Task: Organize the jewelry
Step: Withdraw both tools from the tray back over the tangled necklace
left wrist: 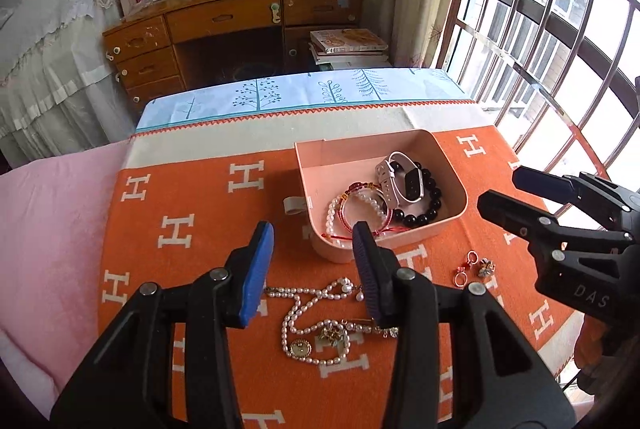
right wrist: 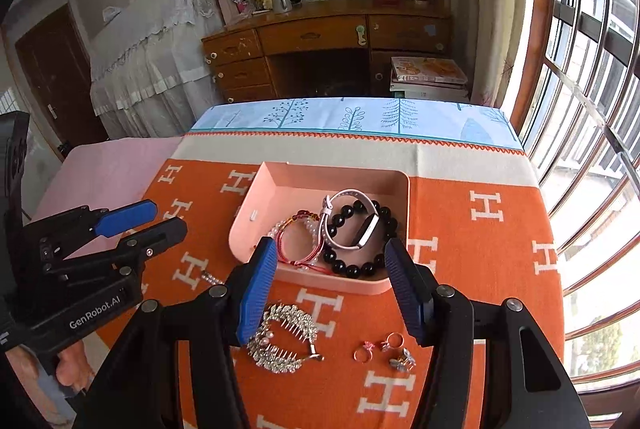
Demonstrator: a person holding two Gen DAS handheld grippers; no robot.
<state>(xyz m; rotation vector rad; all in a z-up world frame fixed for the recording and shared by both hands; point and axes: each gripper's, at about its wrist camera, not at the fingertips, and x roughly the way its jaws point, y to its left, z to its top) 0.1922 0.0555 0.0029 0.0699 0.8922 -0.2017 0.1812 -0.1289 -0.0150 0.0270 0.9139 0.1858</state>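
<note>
We recorded the left gripper [left wrist: 313,271] with its blue pads spread wide and nothing between them, held above the orange blanket [left wrist: 192,261]. Directly beneath its opening lay a pearl necklace [left wrist: 308,321], loosely tangled, with a gold round pendant [left wrist: 300,349] at its near end. Beyond its fingertips stood the pink tray [left wrist: 448,165], its near rim just past the right-hand pad. We noted the right gripper [right wrist: 330,287] likewise parted and empty, poised over the blanket near the tray's [right wrist: 400,185] front wall. Below it and toward its left pad lay a rhinestone hair comb [right wrist: 284,337]; toward its right pad lay three small rings [right wrist: 384,349], close together but apart from the comb. Inside the tray we listed a black bead bracelet [right wrist: 360,269], a pale-strapped watch [right wrist: 352,221] lying across it, a red cord bracelet [right wrist: 298,241] and a pearl bracelet [left wrist: 340,209], all overlapping. Farther out we entered a blue tree-print cloth [right wrist: 360,117], a pink blanket [left wrist: 52,229], a wooden desk [right wrist: 320,37] and a barred window [right wrist: 592,69].
</note>
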